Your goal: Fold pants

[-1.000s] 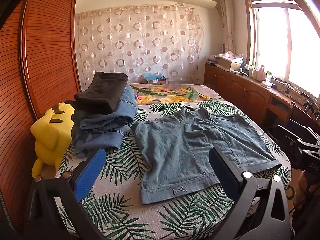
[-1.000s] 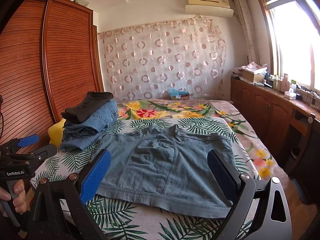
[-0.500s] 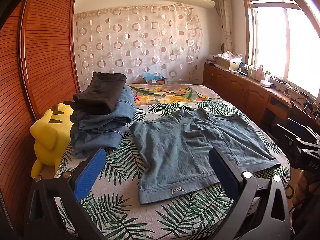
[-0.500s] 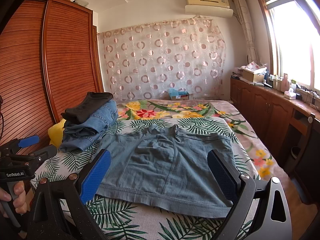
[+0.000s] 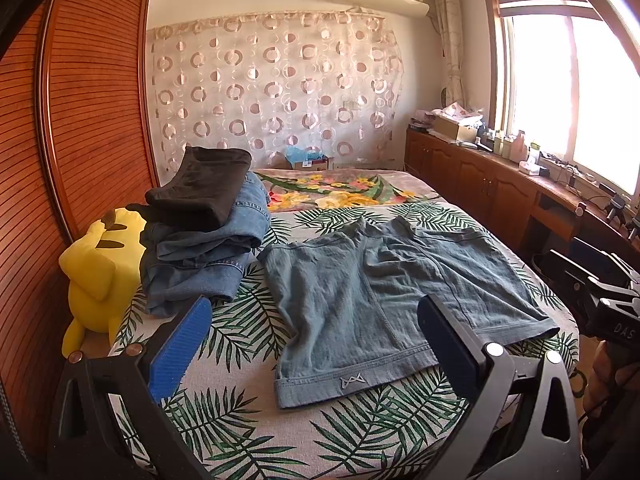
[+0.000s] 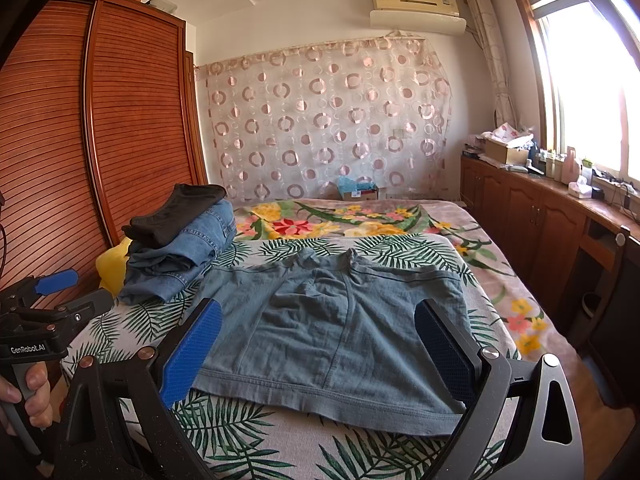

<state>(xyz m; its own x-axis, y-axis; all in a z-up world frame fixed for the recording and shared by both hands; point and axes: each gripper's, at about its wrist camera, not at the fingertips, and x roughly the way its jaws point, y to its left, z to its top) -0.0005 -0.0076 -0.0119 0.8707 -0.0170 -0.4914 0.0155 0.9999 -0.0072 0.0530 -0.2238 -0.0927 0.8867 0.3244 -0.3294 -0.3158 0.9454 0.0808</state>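
A pair of blue-grey shorts (image 5: 384, 300) lies spread flat on the leaf-print bedspread (image 5: 240, 408), leg hems toward me. The shorts (image 6: 332, 332) fill the middle of the right wrist view too. My left gripper (image 5: 316, 344) hovers open above the near left hem, holding nothing. My right gripper (image 6: 320, 352) is open above the near right hem, also holding nothing. The left gripper (image 6: 52, 300) appears at the left edge of the right wrist view, held by a hand (image 6: 28, 396).
A stack of folded jeans topped by a dark garment (image 5: 204, 224) sits left of the shorts. A yellow plush toy (image 5: 96, 276) leans against the wooden wardrobe (image 5: 80, 120). A wooden cabinet (image 5: 500, 184) with clutter runs under the window on the right.
Both grippers have barely moved; the views shift only slightly. The shorts lie as before.
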